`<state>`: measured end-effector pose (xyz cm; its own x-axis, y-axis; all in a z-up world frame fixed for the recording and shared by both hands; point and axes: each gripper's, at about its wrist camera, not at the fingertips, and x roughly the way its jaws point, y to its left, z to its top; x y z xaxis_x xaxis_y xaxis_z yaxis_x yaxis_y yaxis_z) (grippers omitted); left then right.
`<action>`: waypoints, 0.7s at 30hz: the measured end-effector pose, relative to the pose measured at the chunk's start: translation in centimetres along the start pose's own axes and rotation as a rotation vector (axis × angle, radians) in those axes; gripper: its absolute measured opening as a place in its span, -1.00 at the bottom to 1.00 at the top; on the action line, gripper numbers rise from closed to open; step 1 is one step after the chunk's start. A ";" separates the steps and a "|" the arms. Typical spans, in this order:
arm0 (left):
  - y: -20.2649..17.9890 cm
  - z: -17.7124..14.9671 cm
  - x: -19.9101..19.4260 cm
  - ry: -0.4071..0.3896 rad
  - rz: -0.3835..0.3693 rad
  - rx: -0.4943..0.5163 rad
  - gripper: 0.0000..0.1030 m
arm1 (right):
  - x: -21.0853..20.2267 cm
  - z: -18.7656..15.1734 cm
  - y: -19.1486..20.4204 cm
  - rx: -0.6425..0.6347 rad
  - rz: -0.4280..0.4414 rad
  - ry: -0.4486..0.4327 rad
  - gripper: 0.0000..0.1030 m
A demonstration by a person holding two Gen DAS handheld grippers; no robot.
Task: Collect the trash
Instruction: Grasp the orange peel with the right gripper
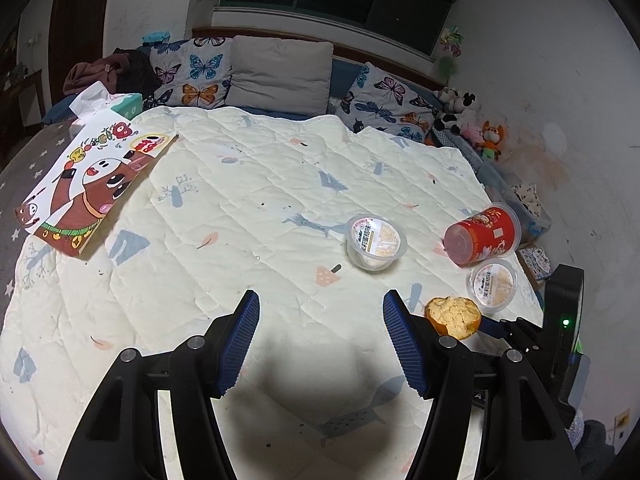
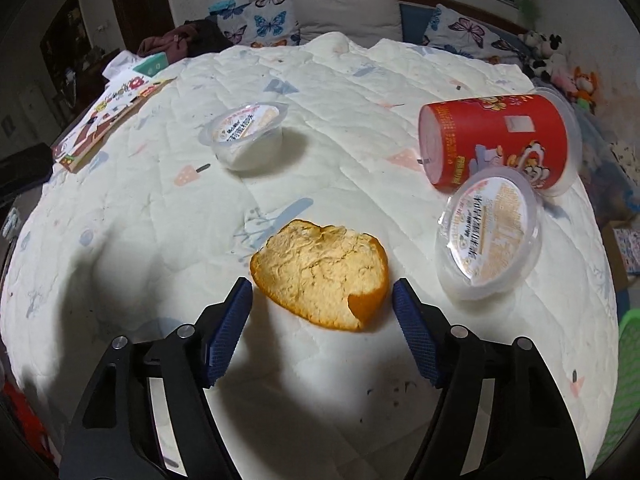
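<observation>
An orange peel (image 2: 320, 276) lies pith-up on the white quilt (image 2: 160, 200). My right gripper (image 2: 322, 294) is open around its near end, one blue pad on each side and neither pressing on it. Beyond it a red paper cup (image 2: 496, 140) lies on its side, with a clear lidded pudding cup (image 2: 490, 232) leaning against it. A second pudding cup (image 2: 248, 136) stands further left. My left gripper (image 1: 320, 304) hangs open over bare quilt with nothing between its fingers. The peel (image 1: 453, 316), the red cup (image 1: 482, 236) and both pudding cups (image 1: 376, 242) (image 1: 493, 284) lie to its right.
A cartoon-printed flat package (image 1: 88, 184) and a tissue box (image 1: 126, 106) lie at the bed's far left. Butterfly pillows (image 1: 196, 72) and plush toys (image 1: 472, 120) line the head end by the wall. A green basket (image 2: 628, 380) stands off the bed's right edge.
</observation>
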<state>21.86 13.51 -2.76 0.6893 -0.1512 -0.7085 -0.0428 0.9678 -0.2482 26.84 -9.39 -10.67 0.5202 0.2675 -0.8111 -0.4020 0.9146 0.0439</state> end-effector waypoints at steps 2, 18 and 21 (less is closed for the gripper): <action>-0.2 0.2 0.1 -0.002 0.001 0.009 0.21 | 0.2 0.2 -0.1 -0.001 0.002 0.003 0.38; -2.5 1.5 4.0 0.021 0.046 0.131 0.56 | -2.0 -0.6 -0.5 0.030 0.067 -0.027 -0.10; -3.7 1.8 5.0 0.025 0.037 0.190 0.72 | -3.1 -1.3 -0.8 0.025 0.070 -0.043 -0.10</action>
<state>26.75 9.58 -4.20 0.6714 -0.1171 -0.7318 0.0707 0.9931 -0.0940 24.56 -11.30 -8.97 0.5238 0.3436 -0.7795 -0.4196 0.9004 0.1149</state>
